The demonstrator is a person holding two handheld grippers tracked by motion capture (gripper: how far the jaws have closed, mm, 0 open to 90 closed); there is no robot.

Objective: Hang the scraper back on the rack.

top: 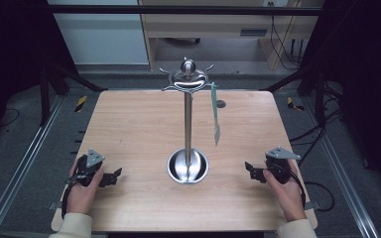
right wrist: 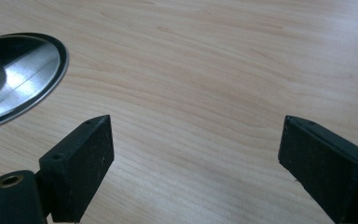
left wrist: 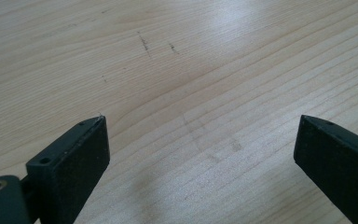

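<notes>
the left gripper (top: pixel 110 177) rests on the light wooden table (top: pixel 129 129) at eight o'clock, jaws wide apart and empty. the right gripper (top: pixel 252 171) rests at four o'clock, jaws likewise spread. the polished steel utensil stand (top: pixel 188 124) rises at centre, a pale green spatula (top: pixel 215 116) hanging at its two o'clock hook.

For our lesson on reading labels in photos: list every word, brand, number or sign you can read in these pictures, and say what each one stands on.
None can be read.
The stand, its base, the spatula hanging from it and the table bear no lettering.
The left tool and right tool show no marks.
The yellow-black tape on the floor is a hazard stripe, with no words.
</notes>
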